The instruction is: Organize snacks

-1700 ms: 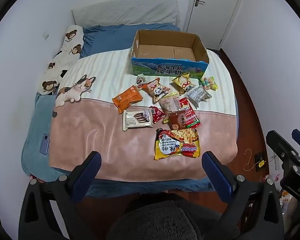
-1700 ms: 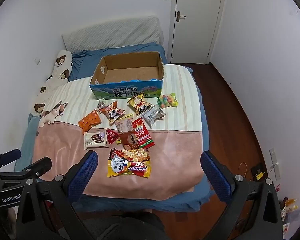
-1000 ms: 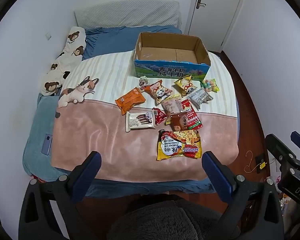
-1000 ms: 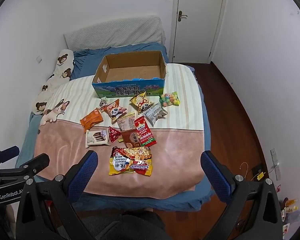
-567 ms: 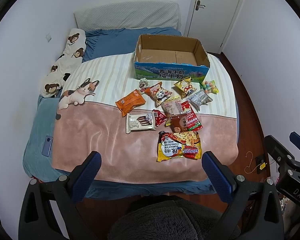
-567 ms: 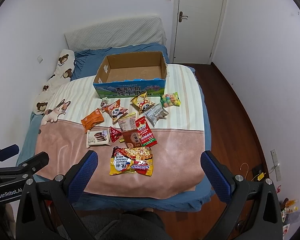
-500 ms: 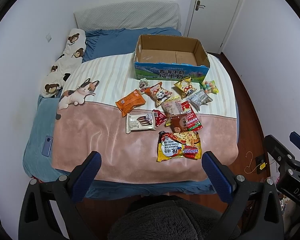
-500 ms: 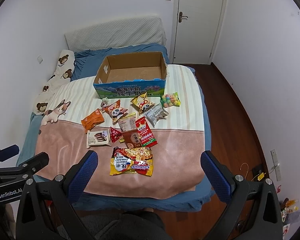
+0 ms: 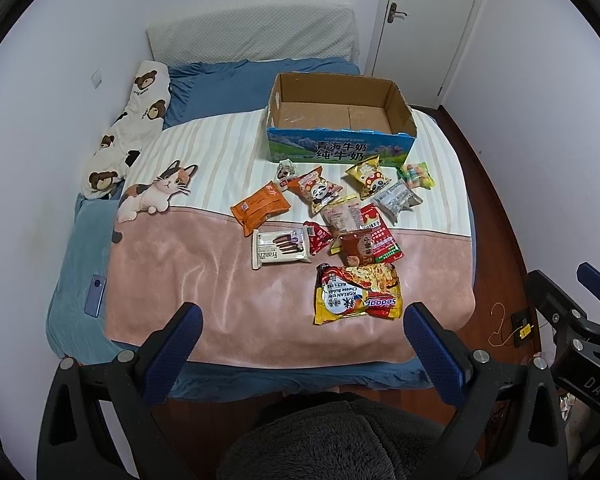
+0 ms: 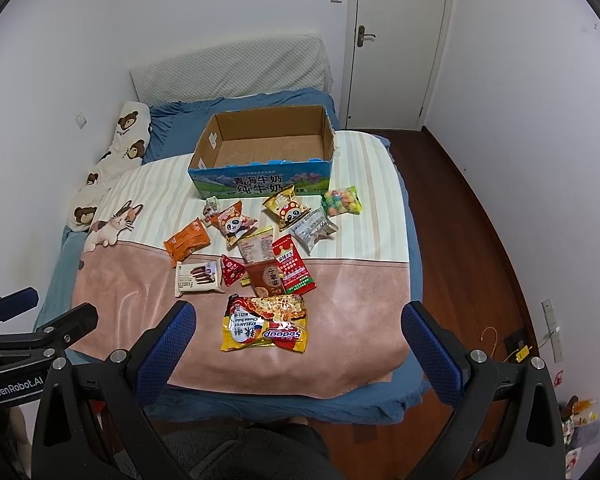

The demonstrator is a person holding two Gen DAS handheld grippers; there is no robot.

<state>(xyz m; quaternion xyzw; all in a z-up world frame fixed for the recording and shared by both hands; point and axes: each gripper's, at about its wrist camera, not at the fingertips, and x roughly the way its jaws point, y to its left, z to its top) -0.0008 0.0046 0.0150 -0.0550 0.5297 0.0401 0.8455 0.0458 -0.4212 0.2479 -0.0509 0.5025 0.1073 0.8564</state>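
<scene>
Holding steady, snacks [image 9: 340, 228] unmoved, tongs [image 10: 300, 336] spread

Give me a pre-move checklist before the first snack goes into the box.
1. Cardboard box open on top, nothing inside: ok.
2. Left gripper open, holding nothing: ok.
3. Right gripper open, holding nothing: ok.
4. Noodle packet nearest, lying alone on the blanket: ok.
5. Brown snack packet free to lift: not ok, it overlaps the red packet.
6. Grippers near the snacks: not ok, both hang back from the bed.
</scene>
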